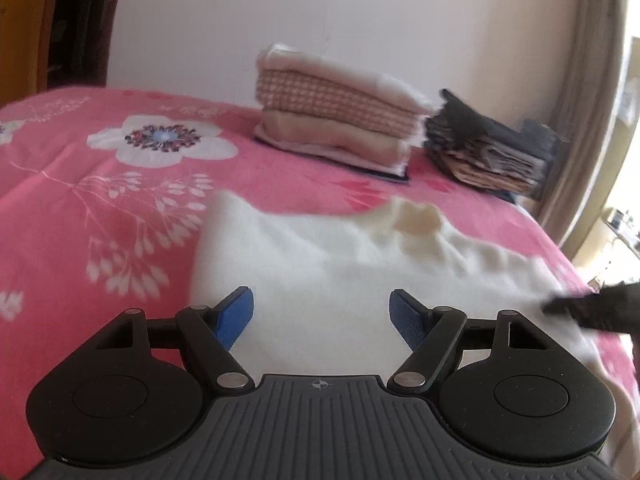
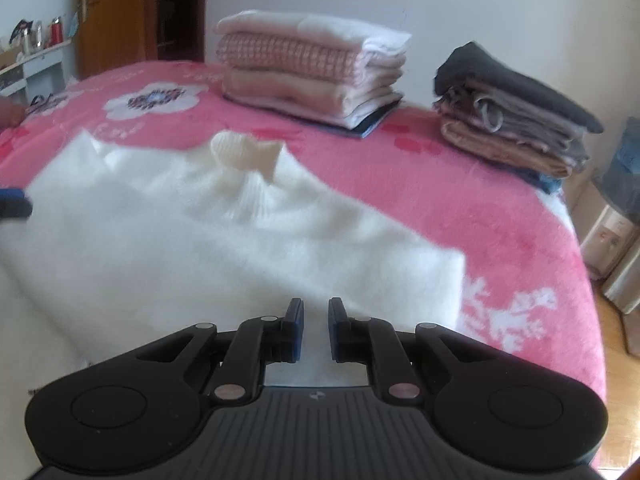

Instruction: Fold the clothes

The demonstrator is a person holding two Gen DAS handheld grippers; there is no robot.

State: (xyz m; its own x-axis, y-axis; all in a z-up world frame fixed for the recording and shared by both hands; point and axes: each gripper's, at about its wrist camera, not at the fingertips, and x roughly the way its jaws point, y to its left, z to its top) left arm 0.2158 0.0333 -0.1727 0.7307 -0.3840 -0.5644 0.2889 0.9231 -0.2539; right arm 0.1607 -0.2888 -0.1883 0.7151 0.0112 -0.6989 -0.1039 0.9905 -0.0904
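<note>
A fluffy white sweater (image 1: 320,264) lies spread on the pink floral bedspread (image 1: 100,184), its ribbed collar (image 2: 244,152) pointing to the far side. My left gripper (image 1: 321,294) hovers open over the sweater's near left part, blue pads wide apart with nothing between them. It also shows as a dark blur at the sweater's left edge (image 2: 12,204) in the right wrist view. My right gripper (image 2: 315,303) is at the sweater's (image 2: 240,248) near edge. Its jaws are almost together and white fabric fills the narrow gap. It appears as a dark blur (image 1: 588,308) in the left wrist view.
Two stacks of folded clothes stand at the far side of the bed: a pink and cream pile (image 2: 312,68) and a darker grey and brown pile (image 2: 516,112). A white wall lies behind, with a wooden door (image 2: 116,12) on the left and the bed's right edge above the wood floor (image 2: 616,344).
</note>
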